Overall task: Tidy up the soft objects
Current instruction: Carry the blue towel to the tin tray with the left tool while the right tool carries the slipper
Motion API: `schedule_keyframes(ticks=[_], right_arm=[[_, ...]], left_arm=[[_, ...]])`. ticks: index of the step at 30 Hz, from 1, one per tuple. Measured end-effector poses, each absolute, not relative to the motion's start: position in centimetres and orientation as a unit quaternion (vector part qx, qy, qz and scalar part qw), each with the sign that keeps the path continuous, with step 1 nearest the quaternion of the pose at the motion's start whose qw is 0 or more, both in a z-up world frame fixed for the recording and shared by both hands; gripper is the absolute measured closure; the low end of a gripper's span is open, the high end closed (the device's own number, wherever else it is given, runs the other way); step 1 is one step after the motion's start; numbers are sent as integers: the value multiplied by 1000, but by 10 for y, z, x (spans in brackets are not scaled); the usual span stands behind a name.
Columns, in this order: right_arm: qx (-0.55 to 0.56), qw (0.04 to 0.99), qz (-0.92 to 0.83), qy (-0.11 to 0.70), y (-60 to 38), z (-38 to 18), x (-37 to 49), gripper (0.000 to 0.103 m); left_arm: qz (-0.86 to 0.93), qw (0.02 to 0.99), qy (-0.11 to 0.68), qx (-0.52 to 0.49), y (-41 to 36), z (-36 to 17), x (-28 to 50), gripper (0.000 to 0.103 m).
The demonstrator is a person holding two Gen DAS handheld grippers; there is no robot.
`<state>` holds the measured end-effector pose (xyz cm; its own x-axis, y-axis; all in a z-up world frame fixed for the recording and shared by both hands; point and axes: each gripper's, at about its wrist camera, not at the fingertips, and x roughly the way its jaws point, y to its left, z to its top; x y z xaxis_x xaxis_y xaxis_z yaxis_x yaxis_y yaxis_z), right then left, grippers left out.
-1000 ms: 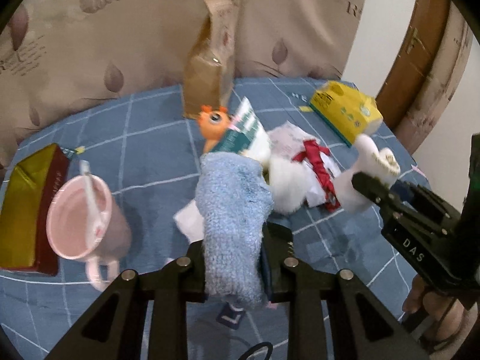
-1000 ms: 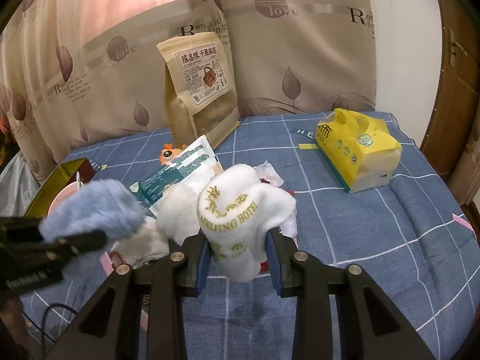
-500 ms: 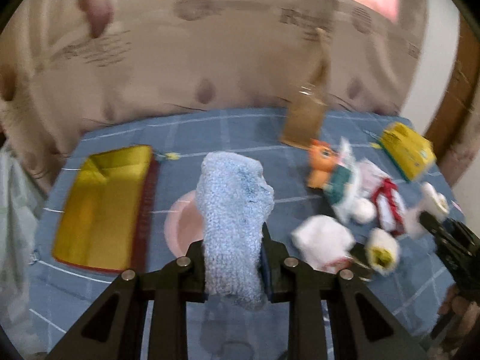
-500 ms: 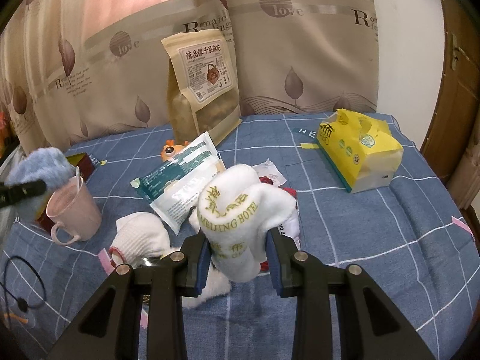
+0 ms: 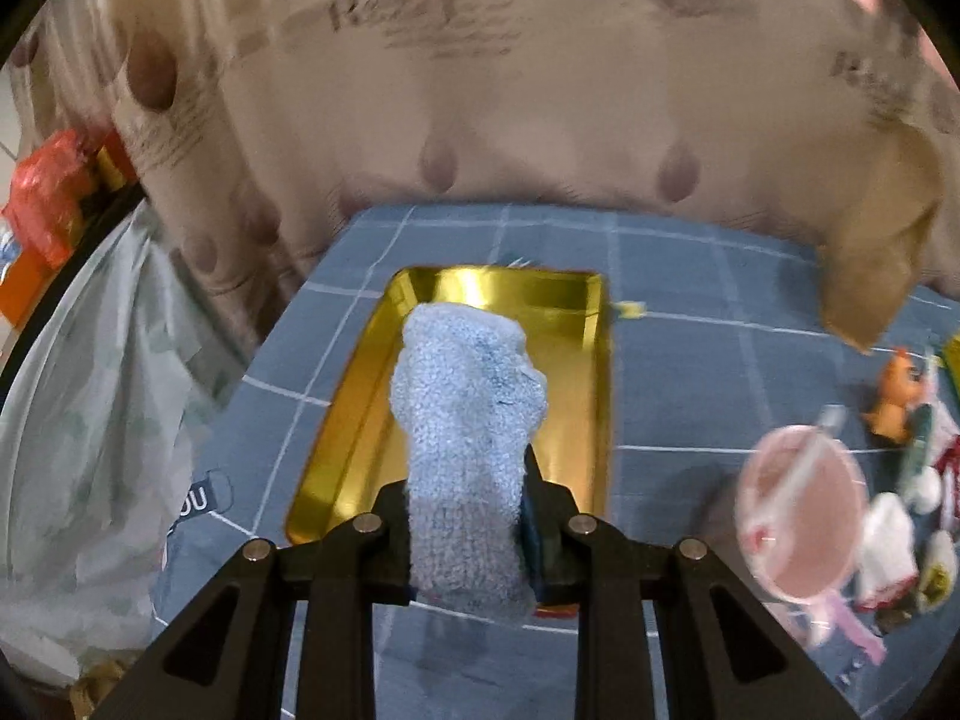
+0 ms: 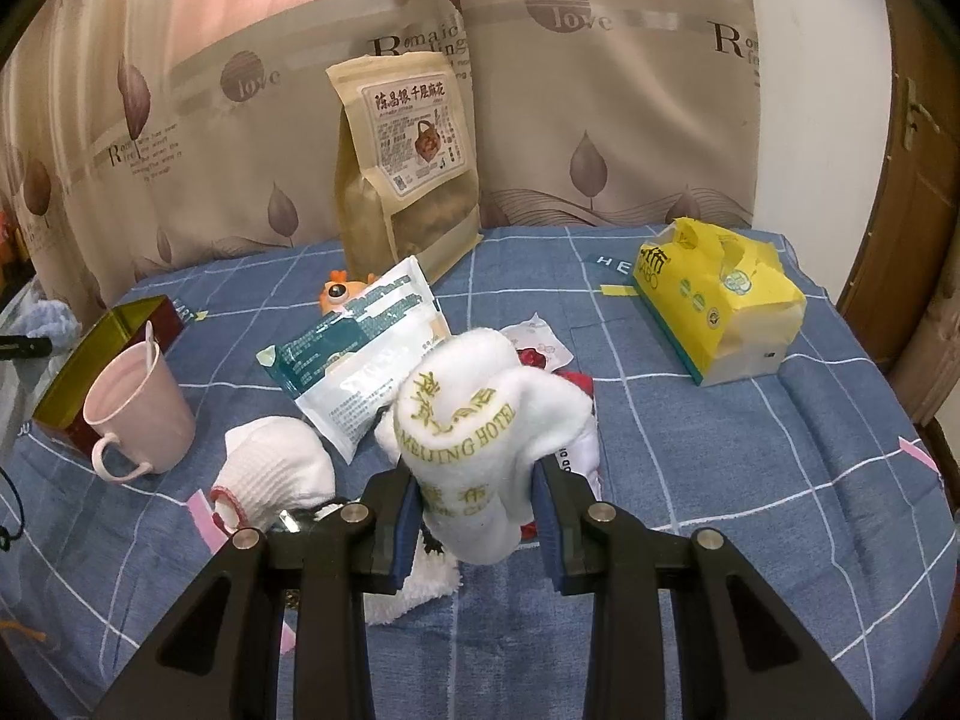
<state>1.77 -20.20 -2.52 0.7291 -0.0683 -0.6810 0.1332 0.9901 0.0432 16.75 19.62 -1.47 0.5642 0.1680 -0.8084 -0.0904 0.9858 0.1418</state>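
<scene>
Left gripper [image 5: 468, 531]: closed on one blue knitted cloth [image 5: 465, 438], which stood upright between its fingers.
Key relation: one gold tin tray [image 5: 591, 360] lay directly ahead of and below the left gripper, its long axis running away from it.
Right gripper [image 6: 477, 516]: clamped on one white hotel towel [image 6: 480, 426], well apart from the tray.
Nearer arm: left, judged poised to drop its cloth in.
Counts: one pink mug [image 6: 141, 408], one white sock [image 6: 273, 471] on the table [image 6: 750, 480], one yellow tissue pack [image 6: 717, 306].
</scene>
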Motion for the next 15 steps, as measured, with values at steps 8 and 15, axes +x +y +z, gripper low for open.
schedule_keyframes(ticks=[8,15], right_arm=[[32,926,-58,371,-196,-31,20,73],[17,925,-58,376,-188,-36,22,73]], left_arm=[[95,862,497,32,233,-56,189,78],[102,853,512,27,247,-73,197,78]])
